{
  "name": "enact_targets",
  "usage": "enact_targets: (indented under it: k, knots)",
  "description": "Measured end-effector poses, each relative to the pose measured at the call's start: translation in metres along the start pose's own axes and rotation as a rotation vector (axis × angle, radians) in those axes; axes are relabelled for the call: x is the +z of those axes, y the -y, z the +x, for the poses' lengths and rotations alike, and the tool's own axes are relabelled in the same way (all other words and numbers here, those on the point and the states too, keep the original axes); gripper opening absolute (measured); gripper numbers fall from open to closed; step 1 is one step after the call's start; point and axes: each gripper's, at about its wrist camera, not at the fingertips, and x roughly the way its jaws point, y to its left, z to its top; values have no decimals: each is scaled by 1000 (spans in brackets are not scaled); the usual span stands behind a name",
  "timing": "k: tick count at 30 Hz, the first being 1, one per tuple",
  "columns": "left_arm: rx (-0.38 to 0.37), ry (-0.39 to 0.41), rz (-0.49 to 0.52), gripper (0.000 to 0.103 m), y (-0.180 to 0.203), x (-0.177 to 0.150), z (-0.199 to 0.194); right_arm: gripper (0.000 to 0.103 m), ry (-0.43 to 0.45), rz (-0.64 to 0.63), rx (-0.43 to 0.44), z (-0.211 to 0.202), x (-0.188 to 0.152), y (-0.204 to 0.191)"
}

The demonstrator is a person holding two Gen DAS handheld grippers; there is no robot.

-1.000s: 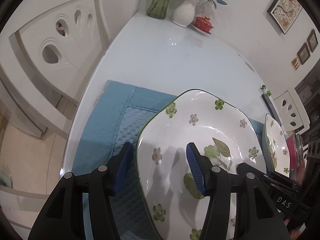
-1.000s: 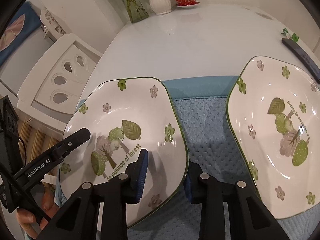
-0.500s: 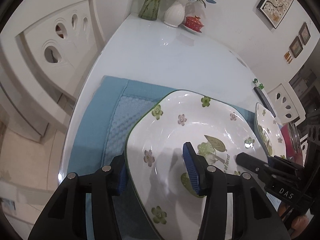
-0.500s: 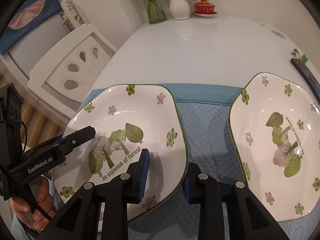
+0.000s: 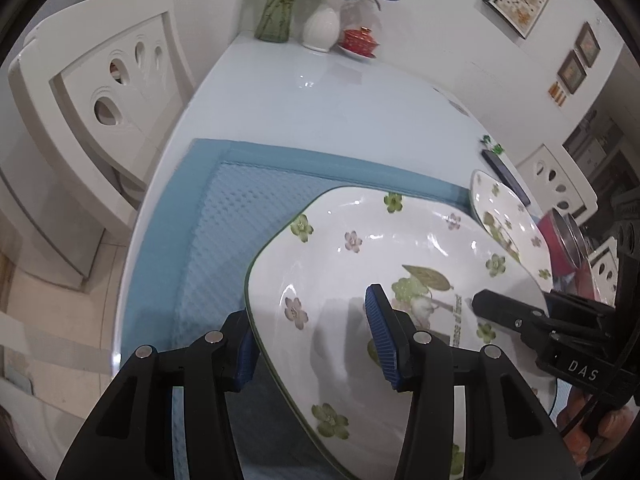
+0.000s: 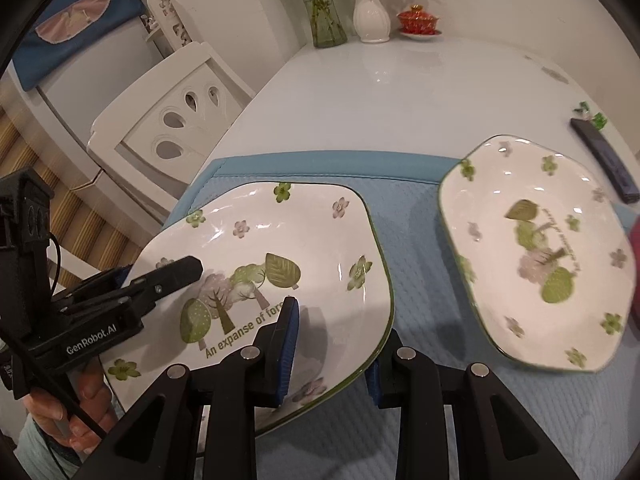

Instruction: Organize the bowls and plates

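Observation:
A white square plate with green flowers and a tree print (image 5: 360, 272) (image 6: 280, 256) is held above the blue mat (image 5: 208, 232) (image 6: 416, 264). My left gripper (image 5: 312, 340) is shut on its left rim, one pad above and one below. My right gripper (image 6: 332, 344) is shut on its near right rim the same way. The left gripper also shows in the right wrist view (image 6: 132, 296). A second matching plate (image 6: 536, 256) (image 5: 504, 216) lies on the mat to the right.
The white table (image 6: 400, 96) carries a glass vase (image 6: 326, 12), a white vase (image 6: 372, 16) and a red lidded cup (image 6: 418, 20) at the far end. A dark flat object (image 6: 604, 160) lies at the right. A white chair (image 5: 104, 92) stands left. A red container (image 5: 560, 240) sits beyond the second plate.
Both grippers have lifted the plate off the mat and carried it rightward, nearer the second plate. Both grips are unchanged.

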Motion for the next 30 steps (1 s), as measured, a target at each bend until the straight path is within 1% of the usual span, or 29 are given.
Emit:
enact_targets:
  k: [6,8,10,14,16,17,19,22,24,25,26,27,28,30]
  knots:
    - [-3,-19,15,39,7,-10,-1,28,-5,11,-5,-8,-11,9]
    - [2,-26,16,39,8,-12,0,28,-5,10,-6,-8,-13,10]
    - [7,-49,18,39,7,-14,5,28,-15,18,-4,-5,-16,12]
    - [31,-105,18,38,7,-24,5,28,-87,69,28,5,-23,22]
    - [60,-94,25,39,7,-31,-9,28,-123,105,19,1,-32,28]
    - [69,-91,25,39,6,-33,-15,28,-127,123,20,-4,-36,31]
    - [93,-74,25,39,8,-37,-34,28,-121,151,21,-22,-46,35]
    - [99,-38,27,39,18,-39,-64,28,-100,153,-30,-52,-57,32]
    - [101,3,59,40,37,-40,-88,28,-65,139,-68,-78,-61,27]
    - [107,19,75,41,45,-40,-97,28,-47,126,-91,-90,-63,23]
    - [112,39,94,46,55,-42,-108,29,-27,108,-120,-103,-64,18]
    - [115,61,109,48,64,-44,-118,30,-6,88,-151,-118,-66,13]
    - [113,87,122,48,75,-47,-132,33,11,74,-172,-130,-67,9]
    - [95,111,131,48,88,-51,-148,47,54,58,-196,-156,-73,1]
